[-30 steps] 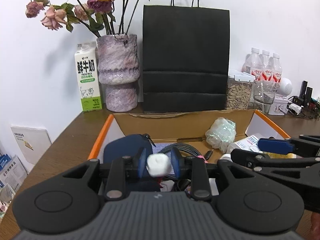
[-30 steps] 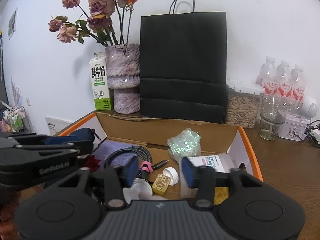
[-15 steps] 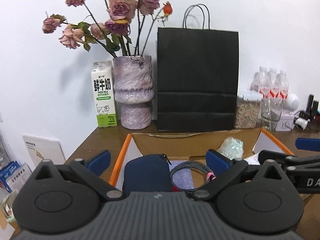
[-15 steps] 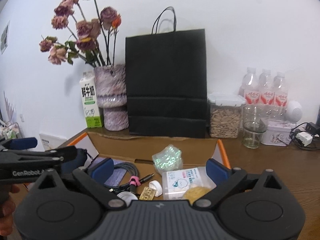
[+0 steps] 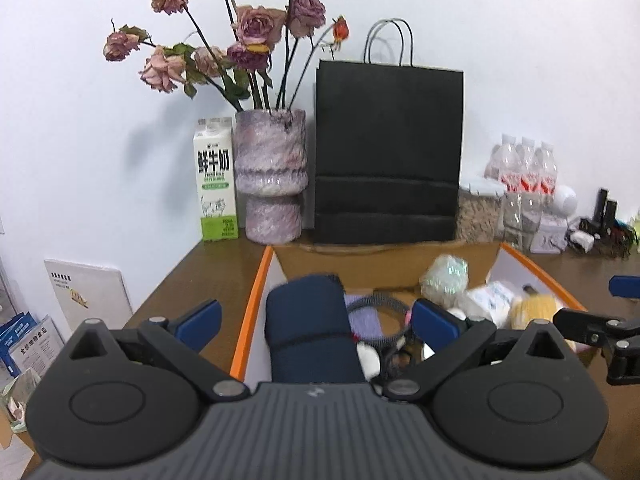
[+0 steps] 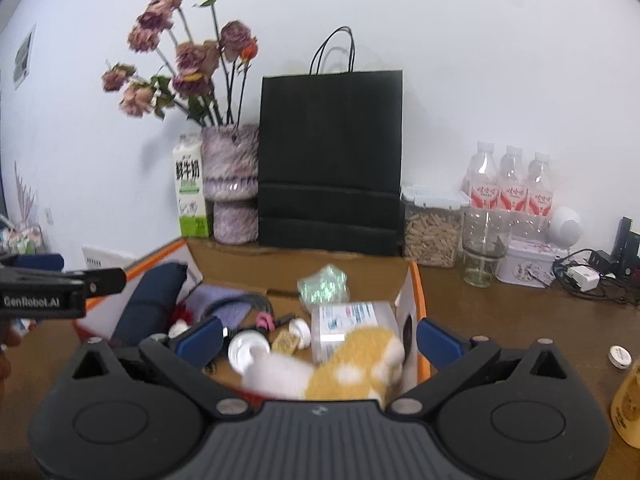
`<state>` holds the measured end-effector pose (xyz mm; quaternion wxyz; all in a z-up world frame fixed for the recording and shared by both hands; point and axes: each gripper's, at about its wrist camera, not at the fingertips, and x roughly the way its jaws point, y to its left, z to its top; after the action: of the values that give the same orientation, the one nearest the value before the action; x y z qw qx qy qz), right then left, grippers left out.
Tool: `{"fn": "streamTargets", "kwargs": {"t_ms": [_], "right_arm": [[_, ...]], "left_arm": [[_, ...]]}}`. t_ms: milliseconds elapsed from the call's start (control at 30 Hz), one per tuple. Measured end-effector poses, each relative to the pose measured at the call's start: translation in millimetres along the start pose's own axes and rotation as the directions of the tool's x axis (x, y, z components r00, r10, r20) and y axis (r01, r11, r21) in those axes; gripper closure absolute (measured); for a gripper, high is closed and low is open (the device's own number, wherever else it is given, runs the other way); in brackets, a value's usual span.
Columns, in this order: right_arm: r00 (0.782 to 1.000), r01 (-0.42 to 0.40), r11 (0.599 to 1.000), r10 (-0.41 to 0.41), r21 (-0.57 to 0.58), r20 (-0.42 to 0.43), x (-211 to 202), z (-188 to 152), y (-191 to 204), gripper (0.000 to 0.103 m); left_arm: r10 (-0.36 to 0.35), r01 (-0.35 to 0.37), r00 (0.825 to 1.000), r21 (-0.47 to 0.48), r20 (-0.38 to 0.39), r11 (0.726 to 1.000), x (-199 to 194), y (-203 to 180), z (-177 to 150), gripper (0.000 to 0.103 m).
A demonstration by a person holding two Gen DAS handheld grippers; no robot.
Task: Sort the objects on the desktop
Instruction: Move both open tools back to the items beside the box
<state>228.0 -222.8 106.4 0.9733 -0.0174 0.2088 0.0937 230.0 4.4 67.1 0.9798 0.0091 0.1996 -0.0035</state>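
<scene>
An orange-rimmed cardboard box (image 5: 256,292) (image 6: 420,280) holds a navy pouch (image 5: 308,320) (image 6: 152,300), a coiled grey cable (image 5: 376,304) (image 6: 244,302), an iridescent wrapped bundle (image 5: 444,280) (image 6: 324,286), a white tissue pack (image 6: 348,320) and a yellow-and-white plush (image 6: 352,364). A small white lump (image 5: 368,354) lies loose beside the pouch. My left gripper (image 5: 318,320) stands wide open above the pouch, holding nothing. My right gripper (image 6: 320,340) hangs over the plush with its jaws opening, pads clear of everything.
Along the back wall stand a milk carton (image 5: 216,180), a vase of dried roses (image 5: 272,184), a black paper bag (image 5: 388,152), a seed jar (image 6: 432,228), water bottles (image 6: 512,184), a glass (image 6: 480,256) and a tin (image 6: 524,266). Chargers and cables (image 6: 584,276) lie far right.
The left gripper let go of the white lump and opened wide. The right gripper opened from half shut. Both pulled back from the box and rose slightly.
</scene>
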Motion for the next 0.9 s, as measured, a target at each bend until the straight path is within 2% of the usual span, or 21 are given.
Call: {"fn": "streamTargets", "kwargs": {"t_ms": [433,600,900], "right_arm": [[0.990,-0.012,0.999,0.007,-0.035,-0.140,-14,-57,7,0.000],[0.988,-0.019,0.999,0.012,-0.045,-0.153,-13,-66,14,0.000],[0.987,-0.007,0.999,0.001,-0.039,-0.160,-8,-72,16,0.000]], "left_arm": [[-0.047,0.048,0.988,0.005,-0.146,0.999,-10,-2,-49,0.000],[-0.074,0.078,0.979,0.013,-0.188,0.997,-7,-10,-60,0.000],[-0.080,0.088,0.976,0.027,-0.204,0.996,-2,-20,-68,0.000]]}}
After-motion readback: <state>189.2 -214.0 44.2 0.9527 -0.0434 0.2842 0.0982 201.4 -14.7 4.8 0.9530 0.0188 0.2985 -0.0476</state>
